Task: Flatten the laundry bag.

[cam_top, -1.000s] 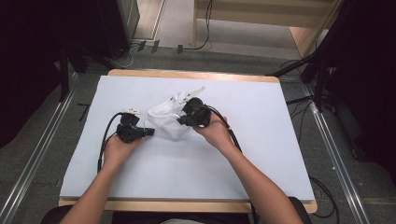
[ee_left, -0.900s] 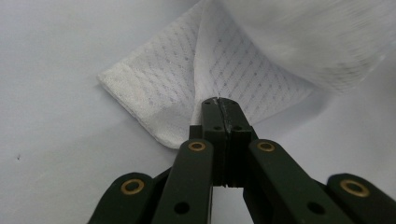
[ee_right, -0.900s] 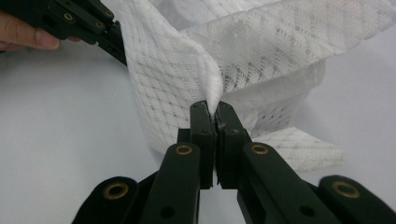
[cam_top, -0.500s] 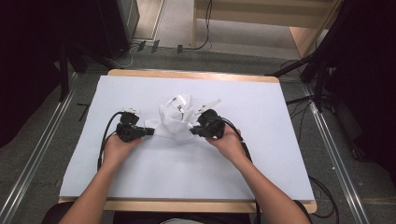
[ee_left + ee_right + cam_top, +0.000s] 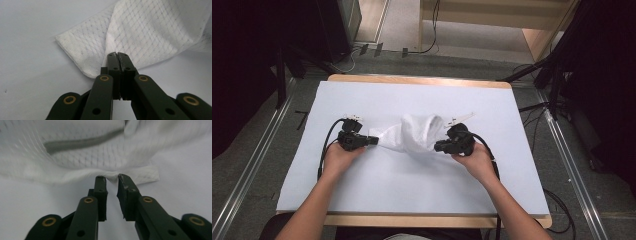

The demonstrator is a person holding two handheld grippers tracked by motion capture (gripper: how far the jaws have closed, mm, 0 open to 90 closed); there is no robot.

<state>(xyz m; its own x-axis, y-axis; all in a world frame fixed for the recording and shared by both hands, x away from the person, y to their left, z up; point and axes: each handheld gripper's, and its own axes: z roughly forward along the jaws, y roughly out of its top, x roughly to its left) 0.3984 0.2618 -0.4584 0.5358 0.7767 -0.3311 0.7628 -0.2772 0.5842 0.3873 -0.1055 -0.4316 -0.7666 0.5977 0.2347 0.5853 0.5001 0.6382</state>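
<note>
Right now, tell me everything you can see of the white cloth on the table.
The white cloth is a thin mesh fabric with a woven diamond pattern, lying stretched sideways on the pale table cover, bunched and raised at its middle. The left tool is shut on one hemmed end. The right tool has just been opening; its jaws stand apart with the other edge between them. A grey stripe runs across the fabric near that end.

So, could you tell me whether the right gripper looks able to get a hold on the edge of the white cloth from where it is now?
Probably yes. The right gripper has its jaws slightly apart with the white cloth hem bunched right at their tips, and nothing lies between them.
</note>
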